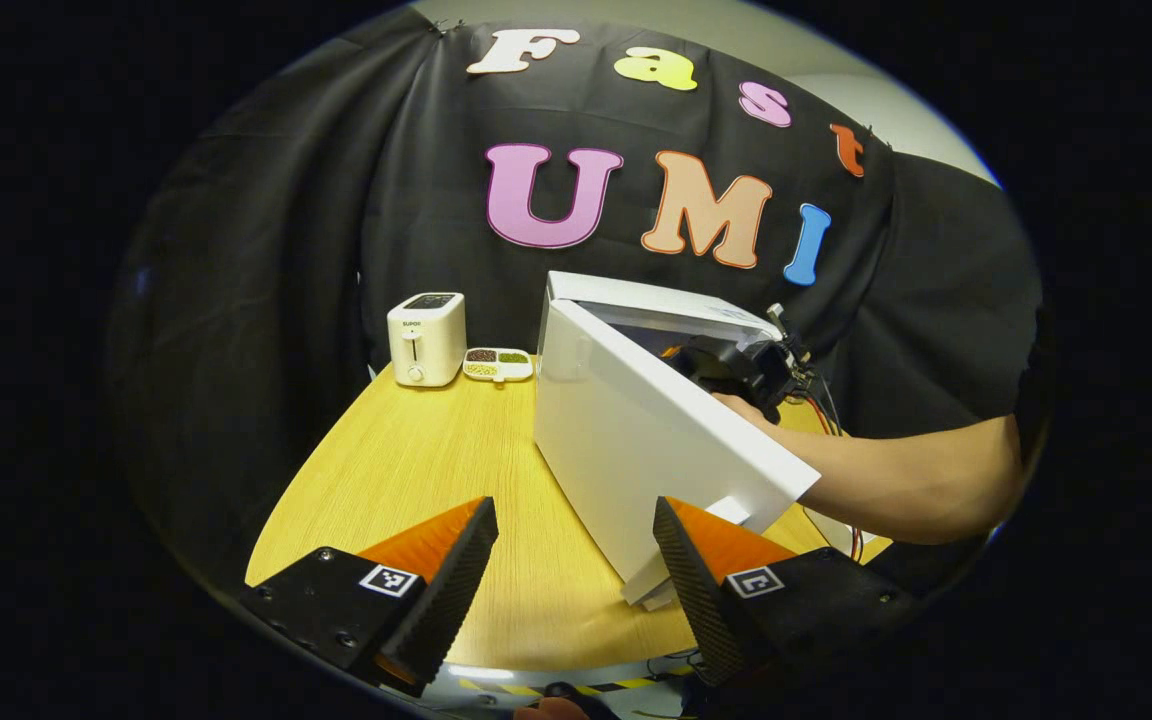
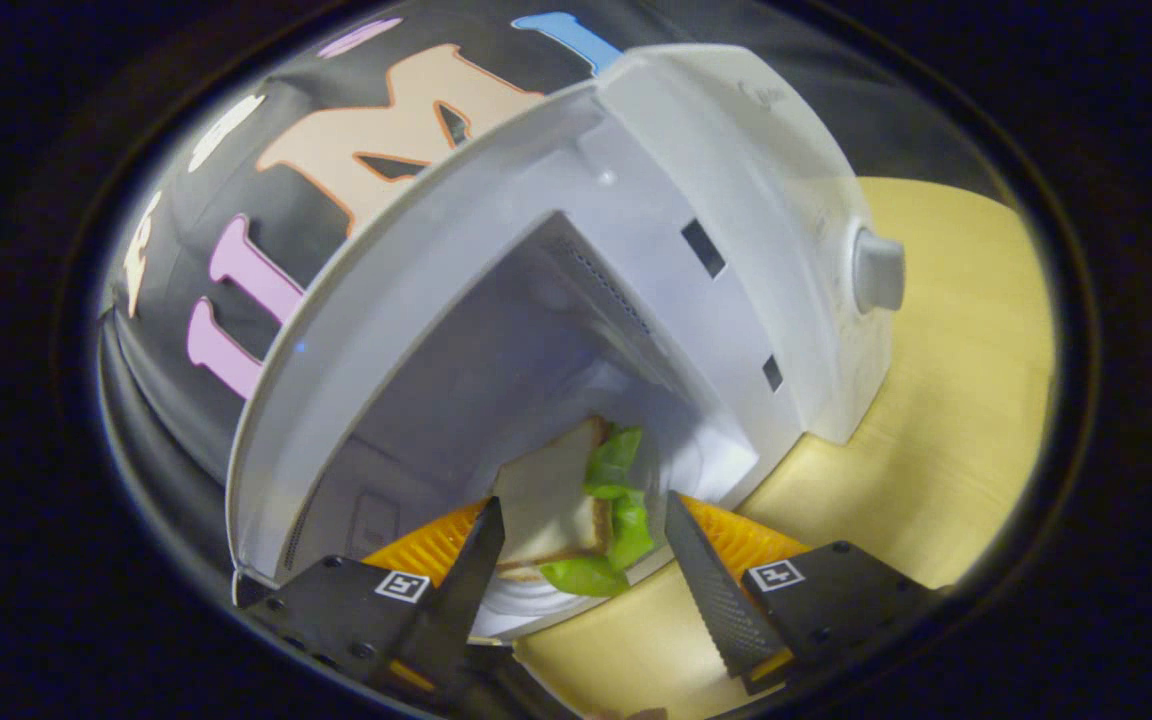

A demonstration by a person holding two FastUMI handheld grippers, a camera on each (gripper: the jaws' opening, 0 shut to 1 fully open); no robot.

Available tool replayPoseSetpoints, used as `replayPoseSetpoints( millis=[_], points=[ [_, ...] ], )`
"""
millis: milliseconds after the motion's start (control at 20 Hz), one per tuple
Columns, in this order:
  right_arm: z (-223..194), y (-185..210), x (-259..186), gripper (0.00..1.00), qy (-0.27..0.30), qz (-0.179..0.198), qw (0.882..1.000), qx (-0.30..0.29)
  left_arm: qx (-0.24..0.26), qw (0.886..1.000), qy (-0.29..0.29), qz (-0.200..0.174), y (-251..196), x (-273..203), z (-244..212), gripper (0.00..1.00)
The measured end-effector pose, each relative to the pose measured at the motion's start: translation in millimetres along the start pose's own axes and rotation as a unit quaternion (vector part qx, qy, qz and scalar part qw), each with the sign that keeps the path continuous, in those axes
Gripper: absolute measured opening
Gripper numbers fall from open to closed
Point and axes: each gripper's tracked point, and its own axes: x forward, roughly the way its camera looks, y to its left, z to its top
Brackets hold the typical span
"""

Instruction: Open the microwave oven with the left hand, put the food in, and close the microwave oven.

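Inside, sandwich [image 2: 576, 510]: white bread, green lettuce

Open microwave door [image 1: 636, 440] screens the oven cavity and part of the right claw [image 1: 751, 370] in the left gripper view. Sandwich [image 2: 561, 510], near edge hidden behind a claw finger [image 2: 471, 575]. Small dish [image 1: 498, 364] at the counter's far edge: contents too small to identify.

wooden table [image 1: 436, 470], toaster [image 1: 425, 338], snack tray [image 1: 497, 364], microwave [image 1: 636, 440]

Open door [image 1: 636, 430] and forearm [image 1: 896, 480] across the microwave [image 2: 736, 250] mouth; bare table [image 1: 416, 470] toward toaster [image 1: 426, 338].
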Motion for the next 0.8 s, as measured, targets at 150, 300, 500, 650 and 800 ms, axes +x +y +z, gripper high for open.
replayPoseSetpoints(
  millis=[150, 300, 500, 650, 800],
  points=[
    [9.2, -5.7, -21.4, 0.89, -0.014, 0.014, 0.998, -0.057, 0.006, 1.000, -0.003, 0.006, 3.5, -3.6, -1.6, 0.95],
    [16.5, -10.8, -52.4, 0.89, -0.020, 0.035, 0.993, -0.109, 0.001, 1.000, 0.003, 0.017, 9.9, -1.8, -8.8, 0.95],
    [18.7, -12.9, -111.6, 0.89, -0.026, 0.087, 0.980, -0.177, -0.010, 0.998, 0.032, 0.055, 21.1, 0.5, -30.2, 0.35],
    [16.5, -14.7, -160.4, 0.90, -0.012, 0.129, 0.964, -0.233, 0.039, 0.989, 0.021, 0.139, 48.6, -2.3, -33.2, 0.01],
    [37.2, -15.3, -204.4, 0.90, -0.038, 0.164, 0.944, -0.285, 0.027, 0.992, 0.050, 0.113, 19.4, 13.1, -54.6, 0.01]
  ],
)
